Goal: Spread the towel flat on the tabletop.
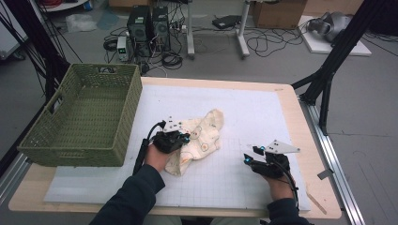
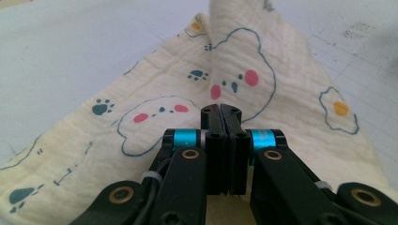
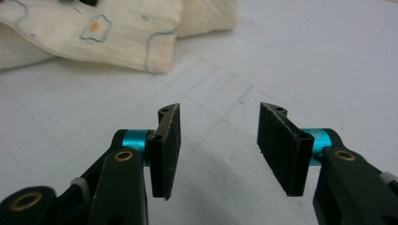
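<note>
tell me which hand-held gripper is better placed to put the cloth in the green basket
Left. The left hand-held gripper has its jaws closed at the cloth, apparently pinching it, and sits nearer the green basket. The right hand-held gripper is open over bare mat, apart from the cloth.

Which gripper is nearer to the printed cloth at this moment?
Left. The left gripper is on the printed cloth, jaws closed at a raised fold of it. The right gripper hangs open over the bare white mat, apart from the cloth.
</note>
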`<state>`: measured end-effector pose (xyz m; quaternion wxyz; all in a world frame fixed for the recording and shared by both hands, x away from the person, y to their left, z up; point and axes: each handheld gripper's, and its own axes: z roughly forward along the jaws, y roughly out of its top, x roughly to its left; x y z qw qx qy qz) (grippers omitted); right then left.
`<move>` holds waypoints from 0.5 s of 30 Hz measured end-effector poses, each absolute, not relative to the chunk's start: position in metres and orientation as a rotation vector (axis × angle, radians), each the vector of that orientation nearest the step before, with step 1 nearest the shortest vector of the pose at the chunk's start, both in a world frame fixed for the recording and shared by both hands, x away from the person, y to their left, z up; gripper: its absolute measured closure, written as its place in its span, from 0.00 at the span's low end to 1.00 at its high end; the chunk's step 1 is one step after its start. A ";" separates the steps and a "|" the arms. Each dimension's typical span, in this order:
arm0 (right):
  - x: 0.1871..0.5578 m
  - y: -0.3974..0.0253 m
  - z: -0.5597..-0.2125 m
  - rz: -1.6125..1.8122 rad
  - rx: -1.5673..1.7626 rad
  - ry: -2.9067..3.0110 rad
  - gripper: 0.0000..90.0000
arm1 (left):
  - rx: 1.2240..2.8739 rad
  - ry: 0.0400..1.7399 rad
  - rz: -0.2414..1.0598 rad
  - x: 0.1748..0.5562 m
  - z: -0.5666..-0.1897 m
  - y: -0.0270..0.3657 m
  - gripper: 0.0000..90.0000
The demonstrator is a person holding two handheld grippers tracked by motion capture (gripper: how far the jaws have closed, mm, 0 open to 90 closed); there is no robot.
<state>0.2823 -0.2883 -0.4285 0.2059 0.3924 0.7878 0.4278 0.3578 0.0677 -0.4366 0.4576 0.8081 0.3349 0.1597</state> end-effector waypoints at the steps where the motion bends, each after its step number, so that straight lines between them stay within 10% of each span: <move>1: 0.283 -0.285 -0.428 1.203 1.076 2.203 0.55 | 1.996 0.818 0.399 0.357 -0.437 0.067 0.98; 15: 0.329 -0.218 -0.443 1.228 0.995 2.338 0.60 | 1.927 0.836 0.361 0.357 -0.442 0.076 0.93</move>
